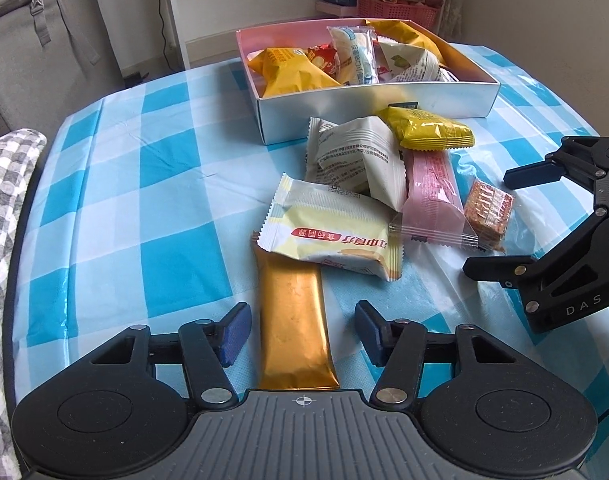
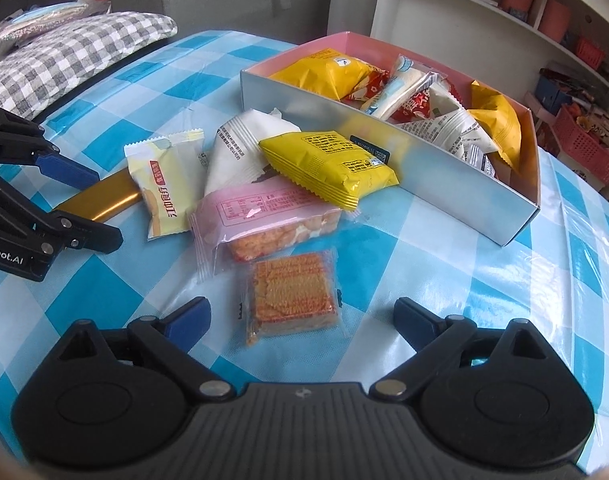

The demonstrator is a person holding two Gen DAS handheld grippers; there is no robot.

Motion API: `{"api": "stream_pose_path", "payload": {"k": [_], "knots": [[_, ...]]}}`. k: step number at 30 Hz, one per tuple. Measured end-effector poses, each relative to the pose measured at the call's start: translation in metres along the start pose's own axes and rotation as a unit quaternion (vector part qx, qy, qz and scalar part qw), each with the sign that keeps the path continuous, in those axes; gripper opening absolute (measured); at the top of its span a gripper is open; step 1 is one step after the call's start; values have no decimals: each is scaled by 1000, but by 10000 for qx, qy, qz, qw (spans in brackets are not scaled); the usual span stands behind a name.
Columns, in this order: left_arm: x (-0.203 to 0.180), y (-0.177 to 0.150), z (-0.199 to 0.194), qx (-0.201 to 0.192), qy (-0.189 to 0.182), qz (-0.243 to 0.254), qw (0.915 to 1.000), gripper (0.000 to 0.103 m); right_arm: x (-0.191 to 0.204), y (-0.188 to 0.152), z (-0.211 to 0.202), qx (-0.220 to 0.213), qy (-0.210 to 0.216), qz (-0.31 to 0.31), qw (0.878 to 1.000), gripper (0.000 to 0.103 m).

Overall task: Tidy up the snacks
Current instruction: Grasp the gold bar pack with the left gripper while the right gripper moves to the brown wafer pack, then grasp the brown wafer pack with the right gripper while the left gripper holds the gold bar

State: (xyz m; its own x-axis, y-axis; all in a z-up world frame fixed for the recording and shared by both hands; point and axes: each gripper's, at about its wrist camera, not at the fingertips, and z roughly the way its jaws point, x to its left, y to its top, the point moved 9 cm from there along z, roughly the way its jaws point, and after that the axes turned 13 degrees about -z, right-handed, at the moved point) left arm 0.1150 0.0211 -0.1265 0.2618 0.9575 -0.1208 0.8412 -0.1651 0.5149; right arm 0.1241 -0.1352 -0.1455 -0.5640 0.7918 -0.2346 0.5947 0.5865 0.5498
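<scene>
Left tongs [image 1: 302, 334] straddle the gold bar [image 1: 294, 328] on the desk [image 1: 124, 200], pads half-closed but not touching it; squeeze mid-wrapper before lifting to the box [image 1: 376, 100]. Right tongs [image 2: 300, 320] gape wide around the clear-wrapped wafer square [image 2: 292, 294] (untouched), so drop lower and centre before closing.

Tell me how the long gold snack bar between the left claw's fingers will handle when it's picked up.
The gold bar looks flat and evenly filled, so it probably stays fairly stiff. Its glossy foil may slip between the left claw's pads. Its far end lies under the pale yellow packet, which may shift when the bar lifts.
</scene>
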Motion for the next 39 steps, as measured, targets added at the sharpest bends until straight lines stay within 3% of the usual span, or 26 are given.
{"api": "stream_pose_path", "payload": {"k": [8, 16, 24, 27, 39], "knots": [[5, 2, -1, -44, 70, -92, 9999, 38, -1, 4, 0, -59, -46, 6, 10000, 84], [7, 3, -1, -49, 122, -132, 9998, 31, 2, 6, -3, -107, -40, -122, 9999, 73], [6, 4, -2, -40, 188, -129, 9997, 27, 3, 9, -5, -161, -72, -261, 9995, 49], [6, 4, -2, -24, 203, -149, 9997, 26, 2, 10, -5, -158, -79, -285, 9994, 44], [11, 7, -5, -14, 288, -310, 9991, 26, -1, 10, -8, -169, 27, -227, 9996, 39]]}}
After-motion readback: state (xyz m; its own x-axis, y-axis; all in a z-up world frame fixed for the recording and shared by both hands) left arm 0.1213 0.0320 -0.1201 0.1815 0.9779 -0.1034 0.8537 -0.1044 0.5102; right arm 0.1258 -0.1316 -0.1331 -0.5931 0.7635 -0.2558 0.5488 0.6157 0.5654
